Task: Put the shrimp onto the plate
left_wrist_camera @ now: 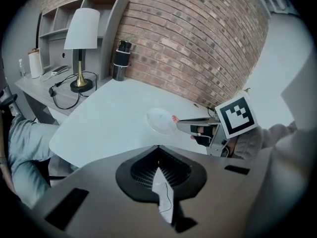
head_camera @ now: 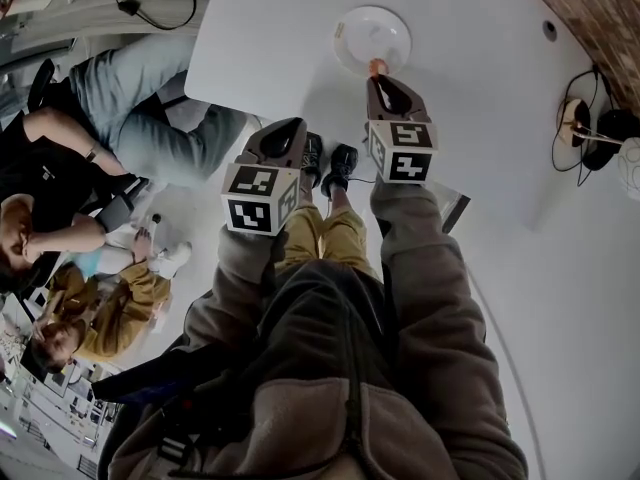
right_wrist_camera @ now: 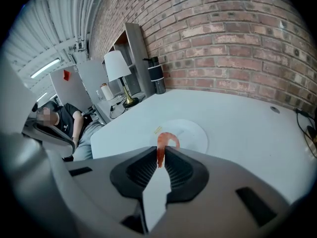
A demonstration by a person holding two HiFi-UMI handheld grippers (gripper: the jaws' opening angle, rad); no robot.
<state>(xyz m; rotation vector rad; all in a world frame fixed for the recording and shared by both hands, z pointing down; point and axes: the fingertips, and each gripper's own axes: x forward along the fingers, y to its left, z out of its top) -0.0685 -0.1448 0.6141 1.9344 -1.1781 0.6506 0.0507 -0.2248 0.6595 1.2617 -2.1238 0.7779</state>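
Note:
The white plate (head_camera: 372, 38) lies on the white round table (head_camera: 480, 98), far from me. An orange shrimp (right_wrist_camera: 166, 142) curls out from between the jaws of my right gripper (right_wrist_camera: 160, 158), which is shut on its tail end. It hangs just over the plate's near rim (right_wrist_camera: 185, 135). In the head view the shrimp (head_camera: 377, 66) sticks out of the right gripper (head_camera: 380, 76). My left gripper (head_camera: 290, 128) hovers off the table's near edge, shut and empty. The left gripper view shows its jaws (left_wrist_camera: 158, 150) closed, with the plate (left_wrist_camera: 161, 120) and shrimp (left_wrist_camera: 175, 118) ahead.
A white lamp (left_wrist_camera: 81, 43) and a black bottle (left_wrist_camera: 120, 61) stand at the table's far side by the brick wall. Headphones and cables (head_camera: 590, 133) lie at the table's right. People sit on the floor side to the left (head_camera: 90, 168).

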